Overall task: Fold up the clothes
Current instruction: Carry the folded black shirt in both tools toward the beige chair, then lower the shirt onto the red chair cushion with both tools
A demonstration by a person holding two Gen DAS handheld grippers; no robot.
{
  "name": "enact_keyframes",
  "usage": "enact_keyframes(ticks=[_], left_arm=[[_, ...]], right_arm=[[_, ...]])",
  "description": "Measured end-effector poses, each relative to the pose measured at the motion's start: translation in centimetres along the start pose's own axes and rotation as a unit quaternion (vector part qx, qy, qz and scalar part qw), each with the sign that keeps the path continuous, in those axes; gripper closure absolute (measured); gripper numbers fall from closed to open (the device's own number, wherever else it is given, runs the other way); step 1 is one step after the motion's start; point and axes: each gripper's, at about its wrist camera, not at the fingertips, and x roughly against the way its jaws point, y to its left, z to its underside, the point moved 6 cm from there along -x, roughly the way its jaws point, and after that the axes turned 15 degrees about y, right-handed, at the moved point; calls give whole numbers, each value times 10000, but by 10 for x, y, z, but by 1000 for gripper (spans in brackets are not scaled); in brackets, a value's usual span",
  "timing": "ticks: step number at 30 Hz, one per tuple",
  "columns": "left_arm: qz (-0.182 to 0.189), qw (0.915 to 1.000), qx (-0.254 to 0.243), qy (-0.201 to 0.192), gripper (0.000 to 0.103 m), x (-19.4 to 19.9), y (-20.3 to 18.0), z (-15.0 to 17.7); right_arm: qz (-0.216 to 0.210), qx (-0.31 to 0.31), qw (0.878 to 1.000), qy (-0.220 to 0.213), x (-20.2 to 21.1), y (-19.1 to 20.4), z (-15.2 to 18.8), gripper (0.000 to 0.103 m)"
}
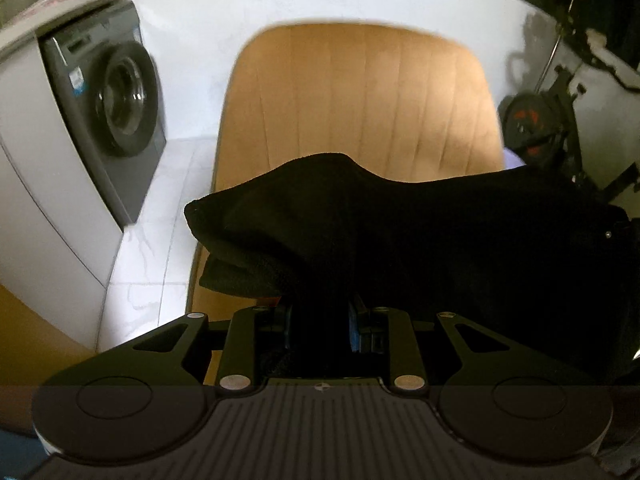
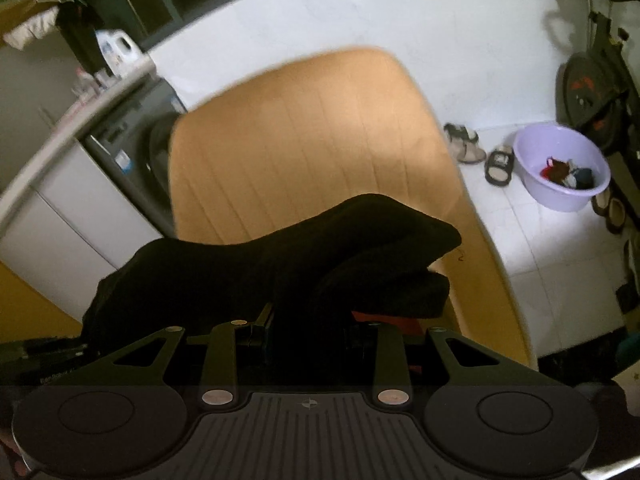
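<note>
A black knitted garment (image 1: 400, 232) hangs bunched between both grippers, above a tan padded surface (image 1: 360, 100) with stitched ribs. My left gripper (image 1: 320, 316) is shut on one end of the cloth, which drapes over its fingers and hides the tips. In the right wrist view the same black garment (image 2: 280, 264) folds over itself, and my right gripper (image 2: 308, 332) is shut on its other end. The tan surface (image 2: 304, 140) lies beneath and beyond it. The left gripper's body shows as a dark shape at the lower left of the right wrist view.
A grey front-loading washing machine (image 1: 116, 108) stands under a white counter at the left. An exercise bike (image 1: 552, 128) stands at the right by the white wall. A lilac basin (image 2: 560, 168) with small clothes, and sandals (image 2: 468, 144), sit on the white tiled floor.
</note>
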Motion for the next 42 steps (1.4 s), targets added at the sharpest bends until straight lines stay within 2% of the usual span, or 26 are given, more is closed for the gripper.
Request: enact_keyframes(ticks=[6,11,15,26,33,35,37,39,42], left_arm=[[7,9986,180,496,77,-64,2,13],[60,9965,183,811,77,-103,-12,29],[89,9958,260,878,77,-118,-17,31],[-64,9953,269,930,77,-129,-4,24],[-277,9933,10,1120,74,-163,-8,32],[-382,9921,-95,1194,62,-171,-8,33],[-576,9909,-233,1197,48,-169,-4,33],[-603,9913,-266,1138,46,-155,4,31],[-389,9949,-3,926,45,-119,26,31]], right_arm=[[220,34,9988,436,-71,-12,-5,76],[457,-7,9969,640,-111,-38,-1,76],[553,-85,9959,717,-124,-53,5,76],[408,36,9962,771,-138,-63,7,76],[788,82,9909,1084,-176,-78,19,74],[902,95,9889,1176,-187,-83,22,69],[1114,97,9864,1204,-191,-85,22,53],[1041,-62,9899,956,-172,-86,21,45],[856,-338,9943,530,-138,-86,20,42]])
